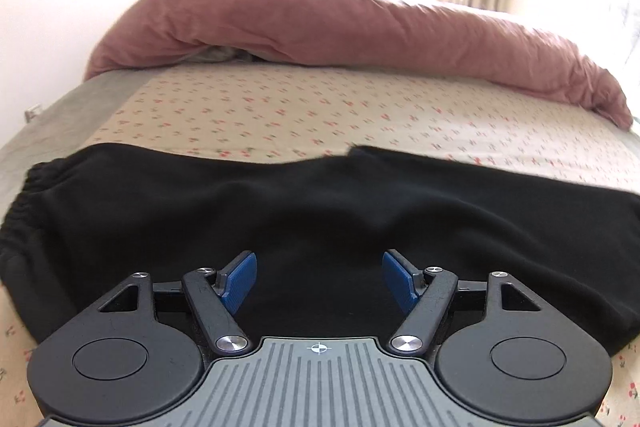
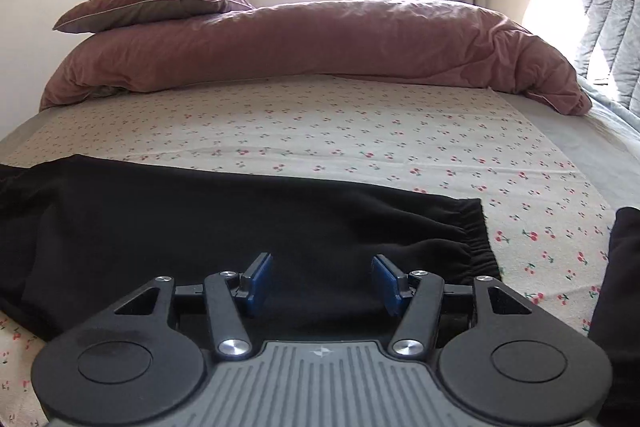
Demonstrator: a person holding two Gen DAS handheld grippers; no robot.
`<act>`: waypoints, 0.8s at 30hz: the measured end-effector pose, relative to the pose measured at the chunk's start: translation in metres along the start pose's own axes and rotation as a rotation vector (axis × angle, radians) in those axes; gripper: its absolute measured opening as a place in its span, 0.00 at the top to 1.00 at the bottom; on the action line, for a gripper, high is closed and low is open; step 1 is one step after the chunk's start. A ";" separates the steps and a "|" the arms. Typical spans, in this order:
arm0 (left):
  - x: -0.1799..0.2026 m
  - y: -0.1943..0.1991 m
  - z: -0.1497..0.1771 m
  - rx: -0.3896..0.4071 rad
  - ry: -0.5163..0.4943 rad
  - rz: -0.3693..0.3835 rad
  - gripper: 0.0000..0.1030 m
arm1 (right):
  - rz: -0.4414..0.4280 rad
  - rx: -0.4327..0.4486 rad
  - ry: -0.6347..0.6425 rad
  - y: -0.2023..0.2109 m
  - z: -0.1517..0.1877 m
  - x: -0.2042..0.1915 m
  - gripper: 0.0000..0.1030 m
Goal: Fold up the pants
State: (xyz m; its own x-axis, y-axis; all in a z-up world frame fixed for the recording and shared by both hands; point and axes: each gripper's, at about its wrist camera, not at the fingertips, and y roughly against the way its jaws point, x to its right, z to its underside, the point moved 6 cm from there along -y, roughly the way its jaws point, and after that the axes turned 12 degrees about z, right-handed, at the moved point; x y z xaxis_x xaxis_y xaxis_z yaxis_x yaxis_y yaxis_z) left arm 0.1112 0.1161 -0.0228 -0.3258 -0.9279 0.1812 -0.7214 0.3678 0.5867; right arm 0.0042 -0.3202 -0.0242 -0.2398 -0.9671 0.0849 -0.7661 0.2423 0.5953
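Note:
Black pants (image 1: 280, 211) lie flat across the near part of the bed, folded lengthwise. The elastic waistband (image 1: 20, 195) is at the far left in the left wrist view. The gathered leg cuffs (image 2: 476, 243) are at the right in the right wrist view, where the pants (image 2: 200, 227) stretch away to the left. My left gripper (image 1: 319, 267) is open and empty, low over the middle of the pants. My right gripper (image 2: 322, 273) is open and empty, over the lower legs just left of the cuffs.
The bed has a cherry-print sheet (image 2: 320, 131). A rolled pink duvet (image 2: 320, 43) with a pillow (image 2: 148, 1) on it lies along the far side. A grey quilted headboard (image 2: 604, 19) stands at the right. A dark shape (image 2: 616, 307) sits at the right edge.

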 end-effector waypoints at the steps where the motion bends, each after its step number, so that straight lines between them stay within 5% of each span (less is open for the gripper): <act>1: -0.009 0.010 -0.001 0.034 0.028 -0.023 0.30 | -0.035 0.010 0.028 0.003 0.000 -0.014 0.44; 11: -0.089 0.080 -0.001 0.318 0.205 -0.308 0.32 | -0.341 0.035 0.277 0.020 0.007 -0.126 0.43; 15: -0.126 0.085 0.009 0.290 0.315 -0.375 0.36 | -0.390 0.014 0.311 0.020 0.010 -0.142 0.43; 19: -0.145 0.077 0.025 0.227 0.424 -0.310 0.68 | -0.373 -0.018 0.313 0.013 0.013 -0.145 0.43; 21: -0.148 0.073 0.027 0.214 0.441 -0.292 0.74 | -0.371 -0.034 0.305 0.008 0.013 -0.144 0.43; 23: -0.148 0.072 0.028 0.209 0.424 -0.308 0.99 | -0.367 -0.047 0.299 0.005 0.013 -0.143 0.43; 24: -0.149 0.074 0.027 0.231 0.425 -0.309 0.99 | -0.364 -0.054 0.295 0.003 0.014 -0.142 0.43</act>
State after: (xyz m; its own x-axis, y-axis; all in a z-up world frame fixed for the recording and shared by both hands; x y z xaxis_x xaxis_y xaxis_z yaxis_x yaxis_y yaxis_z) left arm 0.0899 0.2829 -0.0273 0.1615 -0.9197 0.3579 -0.8744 0.0348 0.4839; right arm 0.0273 -0.1811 -0.0455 0.2244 -0.9710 0.0822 -0.7350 -0.1132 0.6686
